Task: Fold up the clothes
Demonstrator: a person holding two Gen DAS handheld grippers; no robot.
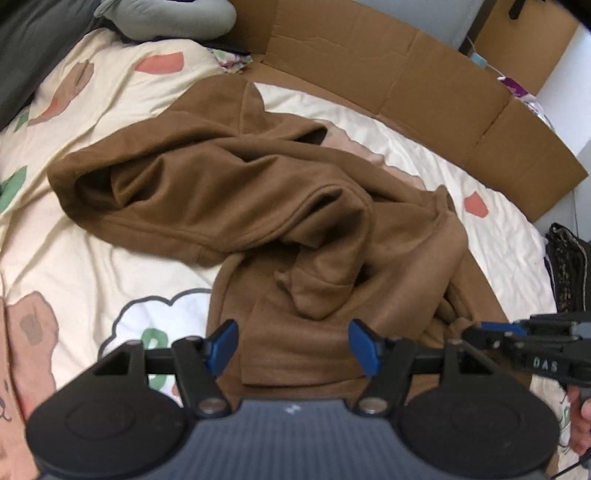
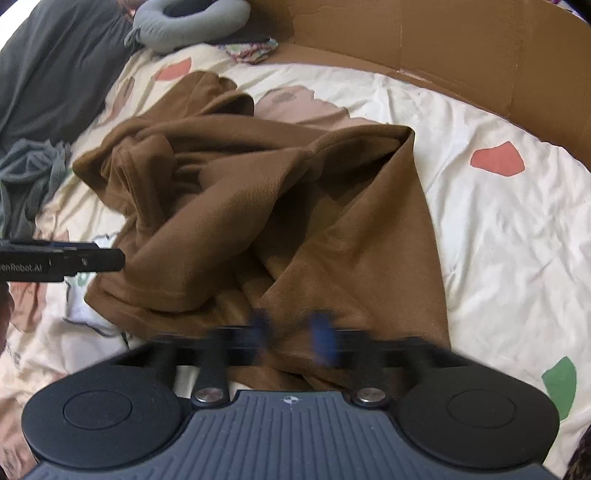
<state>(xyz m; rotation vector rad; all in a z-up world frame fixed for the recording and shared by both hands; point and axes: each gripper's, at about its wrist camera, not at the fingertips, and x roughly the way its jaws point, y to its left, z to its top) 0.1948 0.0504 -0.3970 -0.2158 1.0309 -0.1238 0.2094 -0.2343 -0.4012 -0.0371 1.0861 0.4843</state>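
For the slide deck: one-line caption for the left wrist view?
Open left gripper poised over a crumpled brown hoodie on a patterned bedsheet.

Patterned bedsheet [image 1: 92, 258], cardboard sheet [image 1: 406, 74], grey neck pillow [image 2: 192, 22], dark pillow [image 2: 55, 74].

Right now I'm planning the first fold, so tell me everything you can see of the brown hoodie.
The brown hoodie is soft, fleece-like fabric, lying crumpled and unfolded on the patterned bedsheet. Its hood points toward the cardboard; a sleeve lies bunched across the body, and the ribbed hem is nearest. The left gripper hangs open over the hem; the right gripper, blurred, is at its near edge.
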